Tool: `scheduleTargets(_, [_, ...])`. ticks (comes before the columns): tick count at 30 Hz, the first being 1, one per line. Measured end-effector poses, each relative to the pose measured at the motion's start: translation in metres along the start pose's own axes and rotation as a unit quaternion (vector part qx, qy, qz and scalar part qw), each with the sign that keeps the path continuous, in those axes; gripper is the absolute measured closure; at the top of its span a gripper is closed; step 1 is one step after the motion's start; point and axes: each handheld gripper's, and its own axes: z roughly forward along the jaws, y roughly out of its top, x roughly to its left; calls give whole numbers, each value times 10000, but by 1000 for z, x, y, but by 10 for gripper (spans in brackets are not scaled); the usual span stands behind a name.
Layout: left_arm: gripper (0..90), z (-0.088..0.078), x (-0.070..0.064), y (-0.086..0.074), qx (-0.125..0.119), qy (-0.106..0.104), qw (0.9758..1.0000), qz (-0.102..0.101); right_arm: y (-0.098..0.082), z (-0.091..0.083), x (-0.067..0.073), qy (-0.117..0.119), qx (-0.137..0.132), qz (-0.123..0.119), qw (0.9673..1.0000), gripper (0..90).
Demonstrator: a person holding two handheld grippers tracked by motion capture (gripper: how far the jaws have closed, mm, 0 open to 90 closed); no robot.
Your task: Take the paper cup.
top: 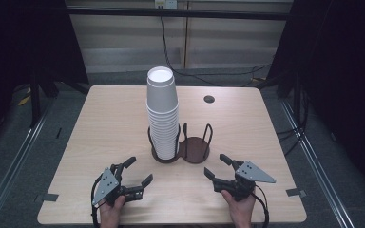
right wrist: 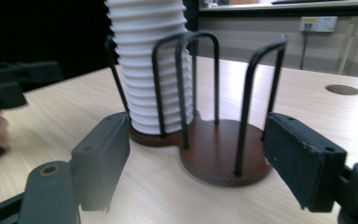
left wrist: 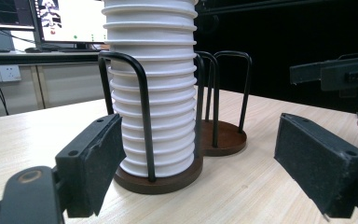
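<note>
On a pale wood-grain table (top: 100, 142) amid dark curtains and grey floor: white cup stack (top: 162, 111) in left holder ring (top: 164, 154); left tongs (top: 134, 172) and right tongs (top: 216, 167) near, both spread apart, empty.

White ribbed cup stack (top: 162, 111); dark brown holder (top: 196, 151), black wires; pale woodgrain table (top: 104, 123).

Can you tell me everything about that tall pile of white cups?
The pile of cups is white, maybe paper or foam, nested upside down into a tall tower with ridged rims. It stands upright in the left ring of a dark brown holder with black wire loops, mid-table. The loops surround it; neither pair of tongs touches it.
</note>
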Motion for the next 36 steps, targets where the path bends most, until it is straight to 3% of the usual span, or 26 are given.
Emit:
scheduleTargets(4, [156, 0, 0, 0, -1, -2, 10000, 0, 4, 2, 2, -40, 36, 99, 9999, 224])
scheduleTargets(11, [156, 0, 0, 0, -3, -2, 10000, -5, 13, 7, 3, 317, 153, 216, 9991, 218])
scheduleTargets(18, [156, 0, 0, 0, -1, -13, 10000, 0, 27, 10, 5, 609, 149, 178, 9979, 210])
scheduleTargets(36, [156, 0, 0, 0, -1, -16, 10000, 2, 57, 22, 6, 1002, 100, 82, 9949, 212])
